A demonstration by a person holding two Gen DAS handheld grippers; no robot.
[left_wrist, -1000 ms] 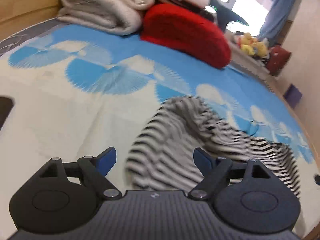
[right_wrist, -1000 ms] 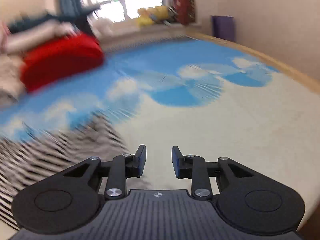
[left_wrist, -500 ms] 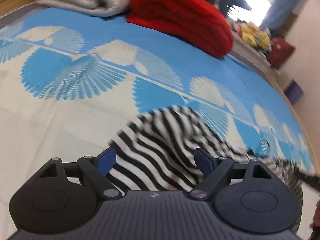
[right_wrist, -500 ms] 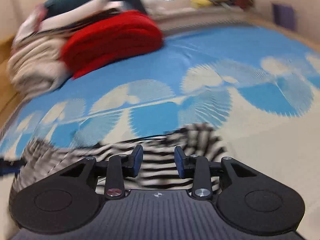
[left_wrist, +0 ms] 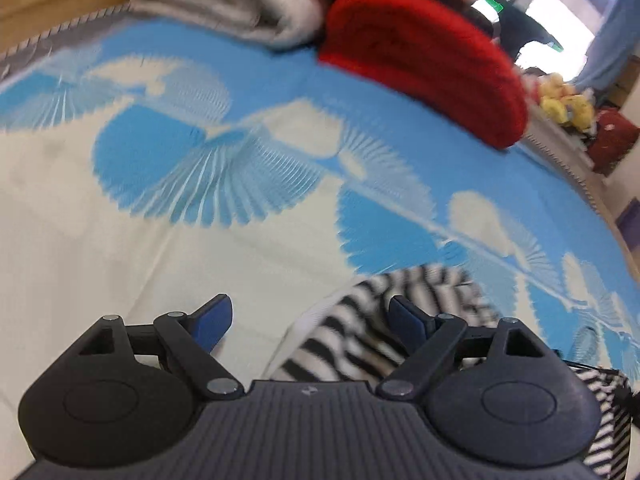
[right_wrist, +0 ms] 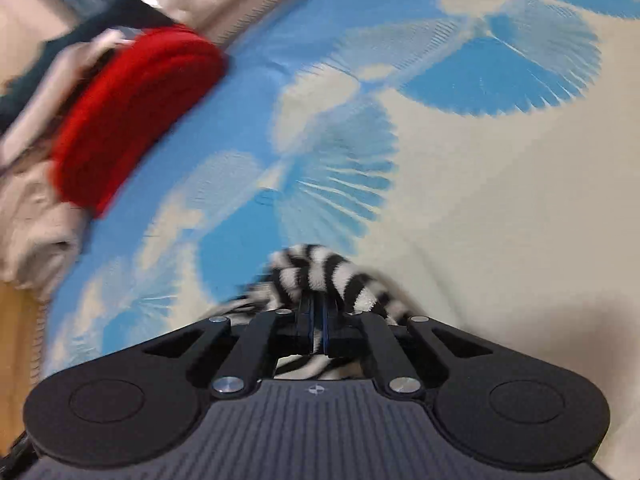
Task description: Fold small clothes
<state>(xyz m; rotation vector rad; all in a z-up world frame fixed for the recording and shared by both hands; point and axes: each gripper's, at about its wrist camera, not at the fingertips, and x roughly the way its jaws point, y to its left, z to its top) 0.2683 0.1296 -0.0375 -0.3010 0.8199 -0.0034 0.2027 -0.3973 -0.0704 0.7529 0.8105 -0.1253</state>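
Striped garment (right_wrist: pixel 320 272) lying crumpled on the blue-and-cream bed sheet (left_wrist: pixel 120 248) — right tool (right_wrist: pixel 316 320), jaws just closing, pinches a fold of it, while left tool (left_wrist: pixel 308 320) stands wide over its edge, gripping nothing — red cushion (left_wrist: pixel 424 56) beyond.

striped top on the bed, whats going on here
A person is starting to fold a small striped top on a blue and cream bedspread, with tongs in each hand. The right tongs have just been closing and now pinch a bunched edge of the top. The left tongs are wide open over another part of it, gripping nothing. A red blanket lies behind.
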